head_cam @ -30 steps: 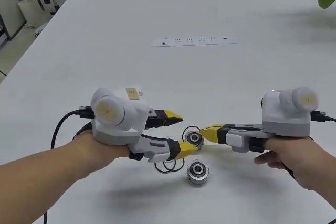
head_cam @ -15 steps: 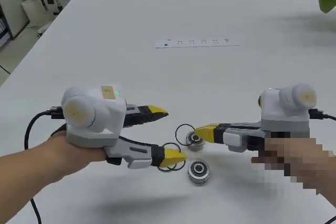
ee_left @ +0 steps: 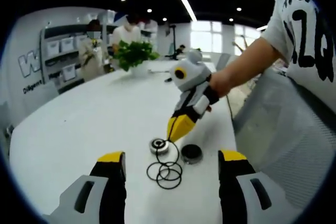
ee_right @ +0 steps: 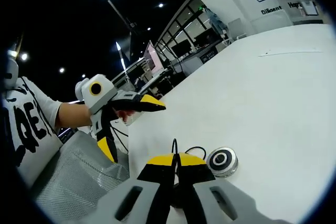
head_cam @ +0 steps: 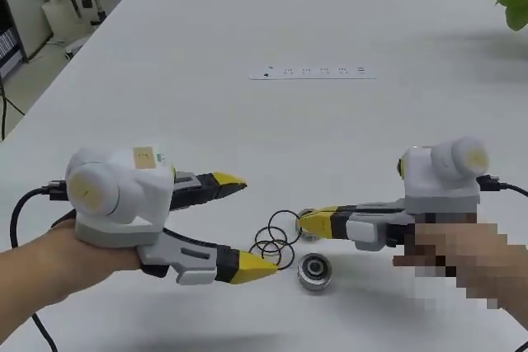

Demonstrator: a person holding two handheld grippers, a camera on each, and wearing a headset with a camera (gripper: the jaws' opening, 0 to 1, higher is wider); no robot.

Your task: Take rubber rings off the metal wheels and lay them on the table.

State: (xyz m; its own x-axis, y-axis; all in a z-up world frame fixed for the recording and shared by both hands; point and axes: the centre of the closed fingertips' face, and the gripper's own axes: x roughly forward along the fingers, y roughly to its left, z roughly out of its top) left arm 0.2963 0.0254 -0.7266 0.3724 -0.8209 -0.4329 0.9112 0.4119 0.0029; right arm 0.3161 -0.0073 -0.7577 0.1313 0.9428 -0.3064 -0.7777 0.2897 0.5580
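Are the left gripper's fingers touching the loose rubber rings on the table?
Apart. The left gripper view shows the rubber rings lying between the fingers of the open left gripper, with bare table on either side.

The head view looks forward and down from above the near edge of the white counter [head_cam: 247,30] towards its far edge, with the left gripper [head_cam: 252,222] and right gripper [head_cam: 304,222] close below it. The left gripper view sits low over the counter and faces along its own jaws towards the right gripper, while the right gripper view, equally low and rolled, faces back at the left gripper. All three views share the near middle of the counter, where the rubber rings [head_cam: 275,242] and metal wheels [head_cam: 314,270] lie.
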